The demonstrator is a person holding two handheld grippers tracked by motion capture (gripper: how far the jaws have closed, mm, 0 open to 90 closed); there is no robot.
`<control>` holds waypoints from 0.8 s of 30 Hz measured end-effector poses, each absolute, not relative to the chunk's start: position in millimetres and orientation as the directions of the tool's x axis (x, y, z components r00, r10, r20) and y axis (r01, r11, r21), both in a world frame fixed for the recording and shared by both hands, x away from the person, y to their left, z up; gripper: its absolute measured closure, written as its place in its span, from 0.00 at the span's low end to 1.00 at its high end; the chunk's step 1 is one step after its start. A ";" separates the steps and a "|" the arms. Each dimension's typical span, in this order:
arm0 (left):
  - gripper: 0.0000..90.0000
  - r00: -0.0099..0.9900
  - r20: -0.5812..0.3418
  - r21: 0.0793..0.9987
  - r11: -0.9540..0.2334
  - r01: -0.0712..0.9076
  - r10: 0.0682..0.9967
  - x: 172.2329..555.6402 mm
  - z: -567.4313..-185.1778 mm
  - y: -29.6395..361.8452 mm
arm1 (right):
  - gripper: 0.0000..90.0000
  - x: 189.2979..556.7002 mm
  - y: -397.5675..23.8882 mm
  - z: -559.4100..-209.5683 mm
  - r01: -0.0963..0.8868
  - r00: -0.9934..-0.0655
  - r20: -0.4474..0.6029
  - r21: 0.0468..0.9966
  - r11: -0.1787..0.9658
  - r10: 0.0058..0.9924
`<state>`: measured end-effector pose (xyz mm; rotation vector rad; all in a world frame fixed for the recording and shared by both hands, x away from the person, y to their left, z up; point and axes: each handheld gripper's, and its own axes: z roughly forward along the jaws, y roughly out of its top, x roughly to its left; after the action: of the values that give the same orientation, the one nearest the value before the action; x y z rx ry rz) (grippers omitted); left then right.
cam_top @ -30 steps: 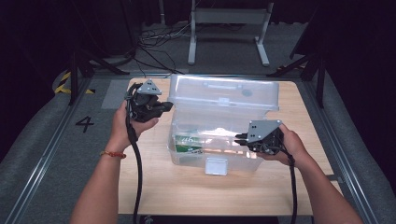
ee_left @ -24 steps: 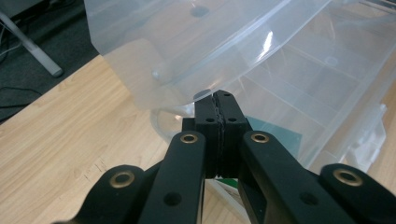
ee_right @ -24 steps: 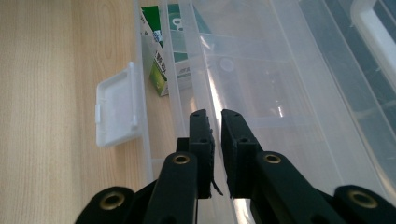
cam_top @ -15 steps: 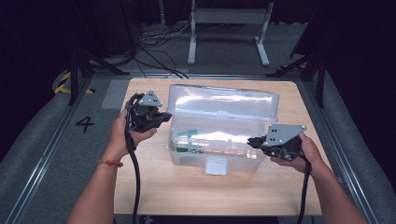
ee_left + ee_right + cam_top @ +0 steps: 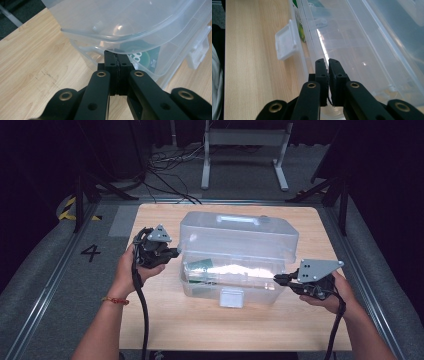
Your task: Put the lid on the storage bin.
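A clear plastic storage box point(image 5: 235, 265) sits in the middle of a pale wooden bench point(image 5: 210, 320). Its lid point(image 5: 240, 237) is raised on its far hinge and hangs partly open over the base, with a moulded handle on top. A white latch point(image 5: 231, 297) sticks out from the middle of the front wall.

Inside the base, towards its left end, lies a green packet point(image 5: 200, 268) with white print. The rest of the contents are blurred by the cloudy plastic and cannot be made out.

A person holds a gripper in each hand. The left gripper point(image 5: 172, 253) is at the left end of the box, its jaws pressed together with nothing between them. In the left gripper view their tips sit just under the raised lid's rim, at the edge of the base.

The right gripper point(image 5: 278, 278) is at the right front corner of the box. Its jaws are almost together, leaving only a thin slit, and appear to hold nothing. In the right gripper view their tips point along the front rim of the base.
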<state>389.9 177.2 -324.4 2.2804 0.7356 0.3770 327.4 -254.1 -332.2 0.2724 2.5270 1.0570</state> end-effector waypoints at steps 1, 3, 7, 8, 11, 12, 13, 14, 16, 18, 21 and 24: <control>1.00 0.796 0.056 0.701 -0.592 0.398 0.603 388.9 -326.2 177.3 | 0.97 327.1 -256.1 -333.8 0.035 -0.911 -0.261 0.724 0.689 0.321; 1.00 0.798 0.061 0.698 -0.597 0.396 0.600 387.0 -328.9 177.6 | 0.96 325.5 -258.1 -335.7 0.045 -0.909 -0.257 0.722 0.691 0.329; 1.00 0.800 0.058 0.702 -0.594 0.392 0.597 382.9 -332.4 179.3 | 0.97 321.4 -262.5 -338.8 0.054 -0.916 -0.240 0.722 0.690 0.322; 1.00 0.803 0.059 0.700 -0.598 0.390 0.593 381.7 -333.2 180.1 | 0.97 320.6 -263.4 -339.4 0.055 -0.919 -0.234 0.722 0.690 0.317; 1.00 0.808 0.060 0.696 -0.604 0.387 0.586 378.7 -336.2 180.7 | 0.98 317.9 -266.3 -342.3 0.061 -0.924 -0.221 0.722 0.689 0.313; 1.00 0.808 0.061 0.695 -0.606 0.387 0.586 377.1 -337.7 180.6 | 0.98 317.3 -266.8 -343.3 0.064 -0.924 -0.217 0.722 0.689 0.314; 1.00 0.809 0.064 0.693 -0.609 0.385 0.584 375.9 -338.9 180.6 | 0.98 316.8 -267.5 -344.6 0.067 -0.924 -0.217 0.719 0.691 0.316; 1.00 0.809 0.063 0.694 -0.608 0.385 0.584 374.7 -340.2 180.5 | 0.98 317.1 -267.9 -345.8 0.067 -0.924 -0.216 0.721 0.690 0.315; 1.00 0.810 0.067 0.692 -0.612 0.384 0.583 372.7 -342.9 180.7 | 0.98 317.7 -268.8 -347.9 0.078 -0.924 -0.209 0.715 0.695 0.319; 1.00 0.810 0.063 0.692 -0.611 0.385 0.583 372.4 -344.1 180.6 | 0.97 318.3 -269.3 -349.2 0.080 -0.926 -0.204 0.717 0.692 0.318; 0.99 0.812 0.063 0.686 -0.616 0.387 0.580 371.4 -347.0 180.6 | 0.97 317.6 -270.5 -352.0 0.087 -0.923 -0.204 0.715 0.694 0.326; 0.99 0.815 0.068 0.678 -0.626 0.385 0.575 368.3 -350.8 180.5 | 0.96 317.3 -272.0 -355.5 0.097 -0.922 -0.198 0.714 0.693 0.333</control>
<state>368.3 180.5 -350.8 2.3199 0.7020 0.3664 317.3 -272.0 -355.5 0.3393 2.5919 1.0680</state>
